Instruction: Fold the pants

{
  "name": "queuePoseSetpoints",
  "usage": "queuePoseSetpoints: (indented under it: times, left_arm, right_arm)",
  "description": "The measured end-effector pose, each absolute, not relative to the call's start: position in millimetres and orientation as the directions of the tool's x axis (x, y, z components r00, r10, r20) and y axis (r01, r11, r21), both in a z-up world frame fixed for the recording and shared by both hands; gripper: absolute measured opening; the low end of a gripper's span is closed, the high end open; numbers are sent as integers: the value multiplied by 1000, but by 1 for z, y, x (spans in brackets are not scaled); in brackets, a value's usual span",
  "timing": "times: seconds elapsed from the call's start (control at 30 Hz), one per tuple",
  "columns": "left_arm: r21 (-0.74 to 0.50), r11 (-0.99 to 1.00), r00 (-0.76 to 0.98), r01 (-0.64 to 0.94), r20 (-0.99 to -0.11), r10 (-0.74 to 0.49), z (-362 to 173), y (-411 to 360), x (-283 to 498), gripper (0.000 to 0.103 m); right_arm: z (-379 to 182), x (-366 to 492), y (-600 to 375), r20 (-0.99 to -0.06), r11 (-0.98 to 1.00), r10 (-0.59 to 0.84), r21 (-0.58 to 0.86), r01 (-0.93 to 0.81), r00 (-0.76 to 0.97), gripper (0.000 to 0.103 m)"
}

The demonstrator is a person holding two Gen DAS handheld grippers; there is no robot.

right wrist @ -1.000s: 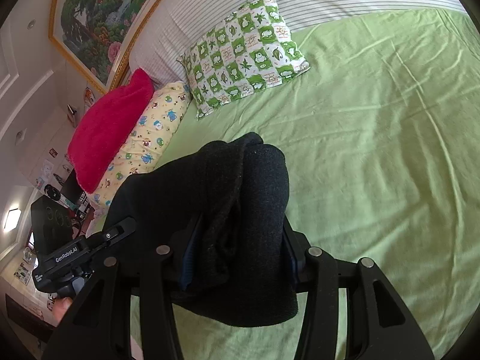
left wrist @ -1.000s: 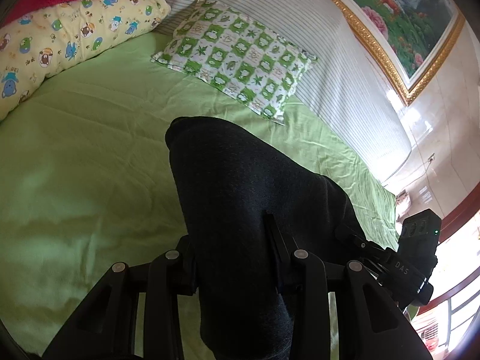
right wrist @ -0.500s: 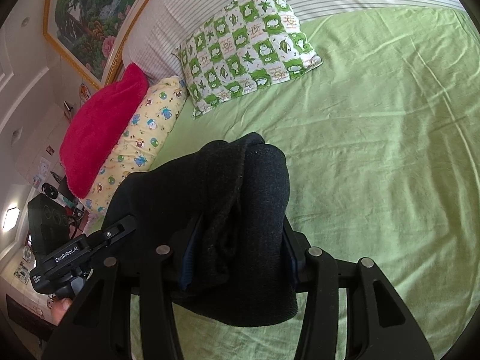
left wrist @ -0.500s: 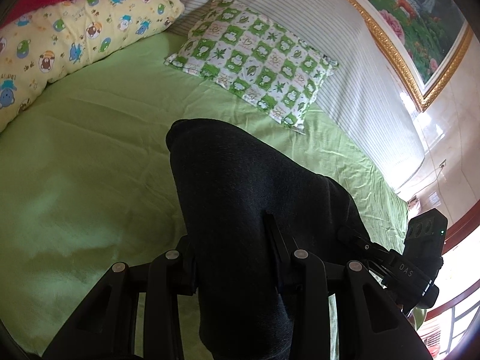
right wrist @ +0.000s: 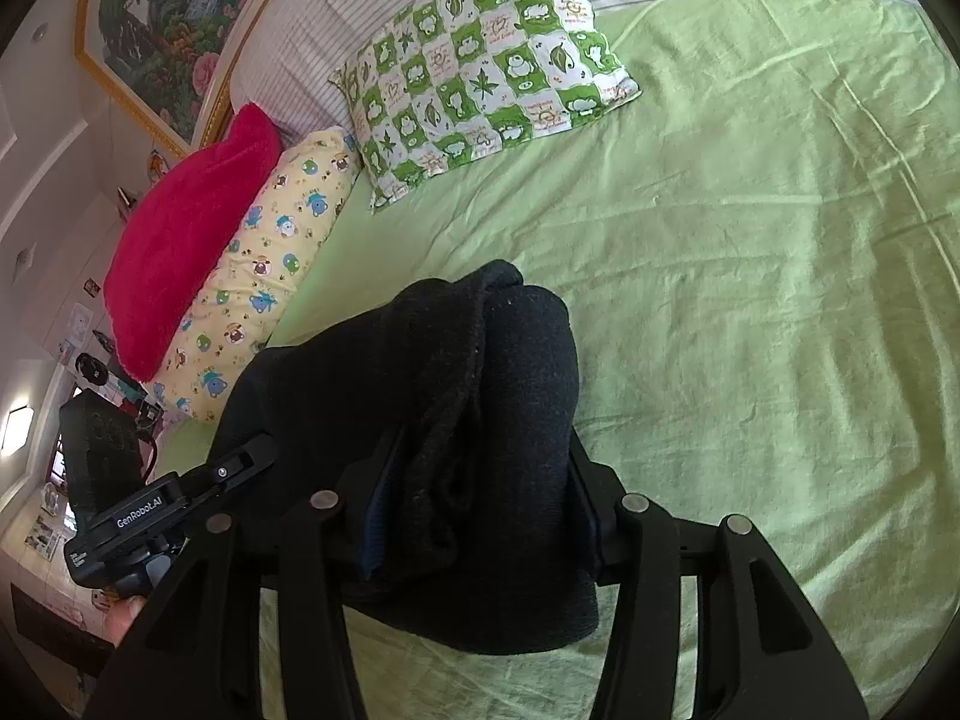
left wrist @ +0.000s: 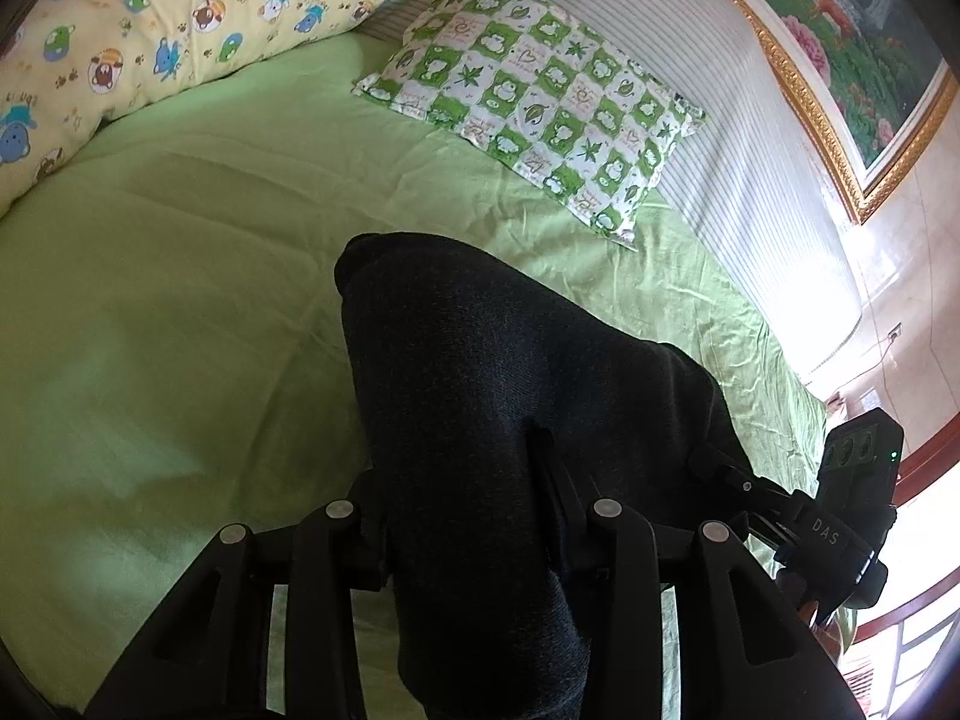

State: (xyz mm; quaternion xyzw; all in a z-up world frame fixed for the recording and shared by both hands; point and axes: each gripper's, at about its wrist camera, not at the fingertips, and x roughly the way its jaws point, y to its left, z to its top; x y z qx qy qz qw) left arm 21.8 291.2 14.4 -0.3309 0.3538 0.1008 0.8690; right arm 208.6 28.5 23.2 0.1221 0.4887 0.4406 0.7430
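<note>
Pants (left wrist: 510, 420) of dark knit fabric hang bunched between both tools, lifted above the green bed sheet (left wrist: 180, 330) in the middle and lower part of each wrist view. The left hand-held gripper (left wrist: 468, 480) is clamped on a thick wad of that cloth, its jaws partway apart around the bulk and eased a touch wider in the last half second, with the fabric between them throughout. The right hand-held gripper (right wrist: 480, 480) pinches another doubled-over bundle of the same garment in the same way, its jaws also having just eased slightly wider while the cloth stays between them. Fabric drapes forward over both sets of fingers and hides the fingertips. Judging by the layers visible in the right wrist view, the garment seems already doubled at least once, yet it is not lying flat, so laying it down on the sheet and smoothing or finishing the fold appears to be left. A checked green pillow (left wrist: 528, 102) lies toward the upper middle, and a yellow cartoon pillow (left wrist: 150, 42) sits at the upper left, both well apart from the garment.
</note>
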Motion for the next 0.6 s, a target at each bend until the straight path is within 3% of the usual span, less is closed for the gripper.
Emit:
queuePoseSetpoints:
  times: [0.6]
  left_arm:
    - [-504,758,722,-414,-689,-64,-2,294,25,50]
  right_arm:
    - [7,212,25,-623,583,773,621,-523,121,57]
